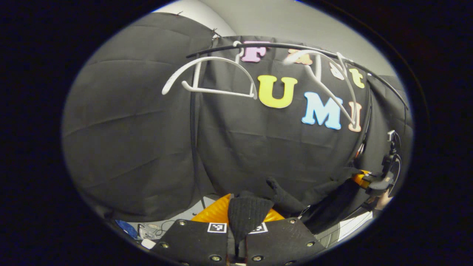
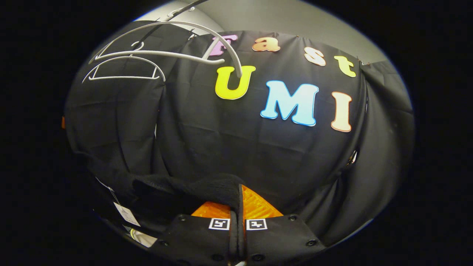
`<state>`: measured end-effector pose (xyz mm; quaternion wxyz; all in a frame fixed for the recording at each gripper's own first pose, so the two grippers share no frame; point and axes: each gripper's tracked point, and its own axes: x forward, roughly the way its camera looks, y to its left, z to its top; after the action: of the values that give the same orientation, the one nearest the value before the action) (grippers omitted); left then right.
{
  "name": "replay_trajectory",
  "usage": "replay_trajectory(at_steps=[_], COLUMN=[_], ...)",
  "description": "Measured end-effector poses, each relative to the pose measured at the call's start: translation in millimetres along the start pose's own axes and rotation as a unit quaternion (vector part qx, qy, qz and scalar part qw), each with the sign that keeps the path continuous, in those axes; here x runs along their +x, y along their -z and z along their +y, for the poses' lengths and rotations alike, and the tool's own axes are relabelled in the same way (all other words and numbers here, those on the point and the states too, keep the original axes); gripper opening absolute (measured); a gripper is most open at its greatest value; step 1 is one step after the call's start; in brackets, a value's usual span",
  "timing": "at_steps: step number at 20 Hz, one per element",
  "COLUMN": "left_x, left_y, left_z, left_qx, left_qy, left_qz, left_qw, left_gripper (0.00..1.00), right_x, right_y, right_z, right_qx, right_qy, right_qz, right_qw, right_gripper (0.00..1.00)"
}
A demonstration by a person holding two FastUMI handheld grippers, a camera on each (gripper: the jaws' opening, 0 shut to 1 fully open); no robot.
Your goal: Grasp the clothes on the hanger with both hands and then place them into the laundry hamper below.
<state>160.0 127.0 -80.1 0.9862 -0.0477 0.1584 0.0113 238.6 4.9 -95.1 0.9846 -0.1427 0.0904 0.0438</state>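
Note:
A black knit garment [image 1: 247,216] is pinched between the orange fingers of my left gripper [image 1: 244,210], which is shut on it. From there the cloth stretches right to the other gripper [image 1: 371,183], held by a hand [image 1: 383,201]. In the right gripper view, my right gripper [image 2: 238,207] is shut on the same black garment [image 2: 177,190], which sags away to the left with a white tag [image 2: 126,214] hanging from it. Two bare white hangers [image 1: 212,75] [image 1: 332,83] hang on the black rail [image 1: 292,45] above.
The white hangers [image 2: 166,38] [image 2: 123,68] sit high at the upper left in the right gripper view. The black cloth wall [image 1: 140,140] stands close behind. Cables and small items [image 1: 147,232] lie on the pale floor at the lower left.

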Motion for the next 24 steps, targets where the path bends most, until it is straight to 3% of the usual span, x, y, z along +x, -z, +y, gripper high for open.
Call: replay_trajectory(at_steps=[11,19,24], left_x=[13.8,45.9,76.2], left_y=[86.9,159.3,200.8], left_z=[-55.5,-83.7,-103.0], left_qx=[0.005,0.054,0.107], left_qy=[0.065,0.127,0.177], left_qz=[0.053,0.120,0.159], left_qw=[0.996,0.983,0.965], left_gripper=[0.06,0.06,0.07], right_x=[-56.9,-89.4,-99.7], right_y=[54.9,120.4,171.8], right_z=[64.8,92.7,106.1], right_qx=[0.071,0.146,0.211], right_qy=[-0.039,-0.005,0.028], right_qz=[0.079,0.167,0.237], right_qw=[0.994,0.975,0.948], right_gripper=[0.02,0.02,0.02])
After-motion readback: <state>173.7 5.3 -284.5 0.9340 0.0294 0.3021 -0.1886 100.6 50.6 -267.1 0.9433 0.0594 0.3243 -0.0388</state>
